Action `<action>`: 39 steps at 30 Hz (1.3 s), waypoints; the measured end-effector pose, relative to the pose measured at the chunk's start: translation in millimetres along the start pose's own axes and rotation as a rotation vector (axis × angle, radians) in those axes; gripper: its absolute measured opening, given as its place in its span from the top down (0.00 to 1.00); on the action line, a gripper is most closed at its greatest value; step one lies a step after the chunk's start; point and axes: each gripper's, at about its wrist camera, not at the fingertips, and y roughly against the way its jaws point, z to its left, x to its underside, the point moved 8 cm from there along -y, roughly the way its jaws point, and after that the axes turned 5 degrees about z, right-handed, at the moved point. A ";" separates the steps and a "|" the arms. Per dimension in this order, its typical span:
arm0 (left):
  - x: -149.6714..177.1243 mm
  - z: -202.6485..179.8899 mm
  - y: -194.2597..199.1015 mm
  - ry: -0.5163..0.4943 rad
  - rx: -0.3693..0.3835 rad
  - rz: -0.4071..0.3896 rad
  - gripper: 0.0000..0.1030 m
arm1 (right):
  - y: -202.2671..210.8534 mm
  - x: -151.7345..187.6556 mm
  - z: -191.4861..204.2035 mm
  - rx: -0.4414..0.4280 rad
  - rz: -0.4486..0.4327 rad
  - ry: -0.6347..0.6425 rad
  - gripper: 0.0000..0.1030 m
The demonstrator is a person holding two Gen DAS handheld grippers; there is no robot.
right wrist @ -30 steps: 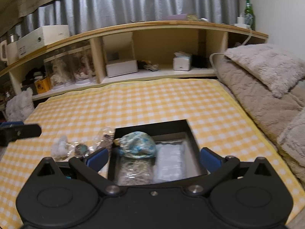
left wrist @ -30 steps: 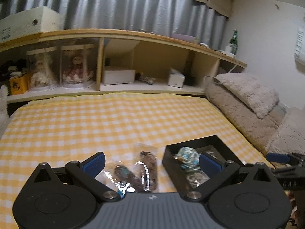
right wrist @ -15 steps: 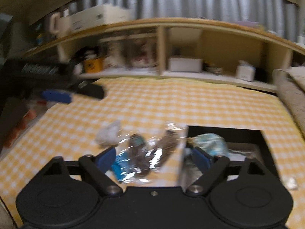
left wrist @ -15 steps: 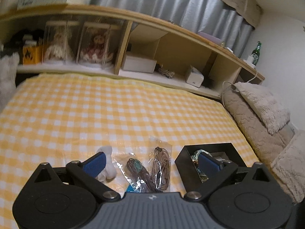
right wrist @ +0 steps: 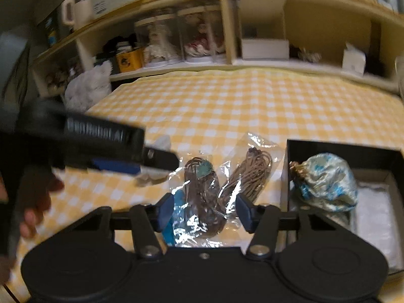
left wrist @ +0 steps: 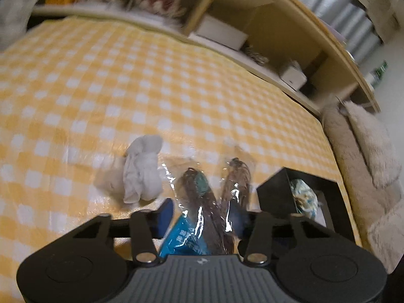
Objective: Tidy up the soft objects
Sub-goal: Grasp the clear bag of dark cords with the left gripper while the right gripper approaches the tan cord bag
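On the yellow checked cloth (left wrist: pixel 126 80) lie a white cloth bundle (left wrist: pixel 142 174) (right wrist: pixel 162 142), a clear bag of dark brown cord with a teal piece (left wrist: pixel 199 189) (right wrist: pixel 202 189), and a clear bag of lighter brown cord (left wrist: pixel 237 176) (right wrist: pixel 252 174). To their right stands a black box (left wrist: pixel 272 197) (right wrist: pixel 328 146) holding a blue-and-white pouch (left wrist: pixel 303 194) (right wrist: pixel 325 181). My left gripper (left wrist: pixel 202 213) (right wrist: pixel 161 157) hovers over the dark-cord bag's left side, jaws closing, pads not pressing anything. My right gripper (right wrist: pixel 204 212) frames both bags, jaws closing, nothing gripped.
A wooden shelf (right wrist: pixel 227 63) runs behind the bed with cased dolls (right wrist: pixel 199 38), white boxes and a fluffy white toy (right wrist: pixel 88 91). Beige pillows (left wrist: pixel 366 139) lie on the right. A hand (right wrist: pixel 32 202) holds the left gripper. A white padded pack (right wrist: pixel 373 217) lies in the box.
Both grippers came down and closer to the bags, and their jaws narrowed. The right view swung left from the box to the bags. The left view rolled and tilted down.
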 end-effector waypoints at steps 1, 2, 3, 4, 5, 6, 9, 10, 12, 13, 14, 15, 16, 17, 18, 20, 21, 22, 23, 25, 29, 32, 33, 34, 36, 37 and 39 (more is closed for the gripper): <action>-0.4 3.2 -4.2 0.020 0.007 0.002 0.63 | -5.3 -1.4 -1.4 -0.008 0.005 -0.023 0.48; -0.5 6.3 -8.8 0.036 0.009 0.006 0.64 | -9.4 -1.1 -2.7 -0.010 0.008 -0.039 0.48; -0.7 8.4 -12.7 0.046 0.007 0.009 0.64 | -13.8 -1.9 -3.4 -0.012 0.009 -0.054 0.48; -0.8 8.9 -17.4 0.050 0.005 0.014 0.64 | -18.9 -3.2 -4.4 -0.013 0.010 -0.067 0.48; -0.4 9.5 -22.3 0.051 0.003 0.021 0.65 | -23.8 -4.7 -5.3 -0.013 0.012 -0.086 0.48; 0.6 10.0 -26.2 0.051 0.002 0.028 0.69 | -28.6 -6.5 -7.1 -0.013 0.010 -0.107 0.48; 2.5 13.2 -33.8 0.065 -0.001 0.030 0.83 | -37.8 -9.8 -12.9 -0.008 0.008 -0.160 0.48; 2.7 14.2 -35.4 0.064 -0.006 0.030 0.96 | -41.2 -9.1 -14.1 -0.001 0.015 -0.167 0.48; 2.6 16.6 -38.4 0.067 -0.006 0.031 0.96 | -45.0 -7.3 -16.2 -0.002 0.020 -0.177 0.50; 2.6 18.1 -39.2 0.071 -0.004 0.032 0.96 | -46.1 -7.3 -17.1 -0.005 0.021 -0.182 0.51; 2.6 18.7 -39.4 0.072 -0.005 0.032 0.97 | -46.3 -7.3 -18.1 -0.010 0.020 -0.188 0.52; 2.3 20.0 -38.7 0.075 -0.008 0.030 0.98 | -45.7 -7.0 -18.8 -0.012 0.018 -0.191 0.52; 1.9 21.4 -37.6 0.078 -0.010 0.029 0.98 | -45.4 -7.0 -19.2 -0.015 0.019 -0.194 0.52; 1.1 23.5 -35.6 0.080 -0.015 0.028 0.99 | -44.9 -6.9 -19.6 -0.019 0.018 -0.197 0.52; -0.5 25.4 -33.6 0.080 -0.024 0.027 0.99 | -44.1 -6.6 -20.0 -0.025 0.018 -0.200 0.52; -4.8 30.0 -27.9 0.066 -0.057 0.021 1.00 | -41.1 -3.4 -19.9 -0.037 0.023 -0.207 0.52; -6.6 32.6 -24.8 0.053 -0.080 0.017 1.00 | -40.0 -2.0 -19.3 -0.041 0.025 -0.209 0.52; -9.0 34.7 -21.6 0.035 -0.105 0.014 1.00 | -39.3 -1.3 -18.2 -0.042 0.027 -0.208 0.52; -11.4 37.0 -18.3 0.009 -0.140 0.010 1.00 | -38.7 -0.4 -17.9 -0.037 0.028 -0.206 0.52; -15.6 41.7 -12.0 -0.048 -0.201 -0.001 1.00 | -37.2 1.3 -20.9 -0.015 0.029 -0.216 0.52; -24.5 48.8 -2.4 -0.143 -0.307 -0.037 1.00 | -35.1 1.3 -34.2 0.033 0.023 -0.260 0.52; -26.1 50.3 -4.5 -0.133 -0.295 -0.037 0.98 | -37.8 0.4 -46.1 0.056 0.034 -0.310 0.51; -25.8 49.8 -6.7 -0.126 -0.288 -0.037 0.95 | -40.0 0.0 -48.9 0.060 0.039 -0.325 0.49; -24.9 49.2 -8.8 -0.121 -0.281 -0.030 0.91 | -42.5 -0.3 -50.5 0.061 0.046 -0.335 0.48; -22.1 48.1 -13.7 -0.110 -0.267 -0.012 0.64 | -47.9 -1.0 -50.8 0.068 0.052 -0.338 0.37; -21.1 47.2 -15.6 -0.109 -0.261 -0.011 0.59 | -51.4 -1.9 -49.9 0.077 0.055 -0.333 0.34; -19.1 43.7 -18.5 -0.113 -0.258 -0.011 0.49 | -58.5 -3.5 -47.4 0.096 0.057 -0.320 0.26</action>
